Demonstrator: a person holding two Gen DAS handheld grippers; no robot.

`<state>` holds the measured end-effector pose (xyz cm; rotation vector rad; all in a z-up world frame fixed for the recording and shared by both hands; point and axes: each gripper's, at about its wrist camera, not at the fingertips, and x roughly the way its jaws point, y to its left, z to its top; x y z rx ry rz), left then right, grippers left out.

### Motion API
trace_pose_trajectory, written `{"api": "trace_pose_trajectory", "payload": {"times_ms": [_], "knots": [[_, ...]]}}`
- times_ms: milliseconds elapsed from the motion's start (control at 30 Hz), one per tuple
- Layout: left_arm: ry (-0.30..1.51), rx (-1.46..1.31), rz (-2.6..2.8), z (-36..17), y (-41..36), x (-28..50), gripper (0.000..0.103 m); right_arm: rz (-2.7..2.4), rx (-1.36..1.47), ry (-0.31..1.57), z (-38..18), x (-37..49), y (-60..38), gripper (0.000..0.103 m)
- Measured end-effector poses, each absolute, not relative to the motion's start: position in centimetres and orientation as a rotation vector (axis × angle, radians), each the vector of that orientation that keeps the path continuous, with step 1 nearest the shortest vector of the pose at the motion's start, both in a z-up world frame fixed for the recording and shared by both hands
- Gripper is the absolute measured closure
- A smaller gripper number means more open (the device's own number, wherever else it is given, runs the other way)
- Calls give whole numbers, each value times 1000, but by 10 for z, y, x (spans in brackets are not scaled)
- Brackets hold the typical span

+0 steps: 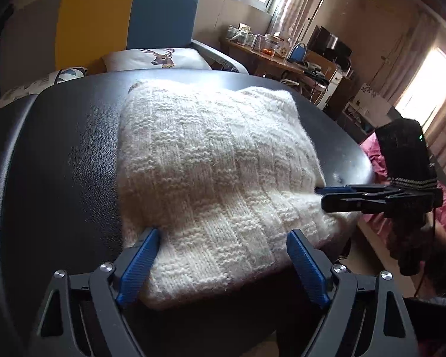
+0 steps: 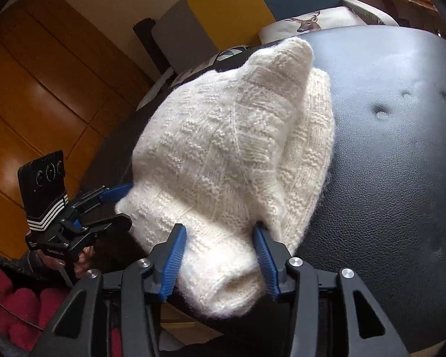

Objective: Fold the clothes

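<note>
A white knitted sweater [image 1: 211, 154] lies folded into a thick bundle on a black leather surface [image 1: 68, 148]. My left gripper [image 1: 223, 233] is open, its blue pads straddling the near edge of the bundle. In the right wrist view the sweater [image 2: 229, 136] has a folded layer on top. My right gripper [image 2: 218, 228] is shut on the thick rolled end nearest it, with knit pressed between both pads. From the left wrist view the right gripper [image 1: 322, 195] meets the sweater's right side. The left gripper [image 2: 125, 205] shows at the bundle's left corner.
The black leather surface [image 2: 386, 163] has bare room right of the sweater. Behind it stand a yellow and blue headboard [image 1: 128, 20] and a deer pillow [image 1: 160, 56]. A cluttered desk [image 1: 270, 53] is at the far right, pink bedding [image 1: 380, 160] below it, and a wooden wardrobe [image 2: 44, 74] to the left.
</note>
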<state>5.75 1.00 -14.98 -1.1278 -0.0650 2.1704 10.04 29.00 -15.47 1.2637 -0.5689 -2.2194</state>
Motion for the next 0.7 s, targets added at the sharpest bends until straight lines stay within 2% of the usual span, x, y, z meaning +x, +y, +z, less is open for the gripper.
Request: {"api": "trace_pose_trajectory", "payload": {"times_ms": [133,167,200,267,333,400,467,700], "knots": [[-301,-1087,2176,-128,-25,37,15,-2246,1189,-750,-135,112,315,47],[-336,-1086,2189,-126,-32,28,15,-2255,1192,-806,-135,113,322,38],[-369,-1105,2194,-127,-38,17,15,-2248,1217,-865,-139,113,328,23],[-422,-1155,2176,-131,-45,-3,15,-2173,1295,-1030,-156,108,340,14],[-436,-1195,2155,-136,-43,-22,14,-2094,1328,-1196,-173,103,349,14],[-438,-1228,2126,-141,-39,-38,11,-2096,1324,-1257,-181,97,352,14],[-444,-1264,2096,-148,-33,-52,7,-2077,1341,-1275,-186,85,347,14],[-514,-1352,1966,-176,-15,-98,6,-2013,1367,-1252,-192,27,314,14]]}}
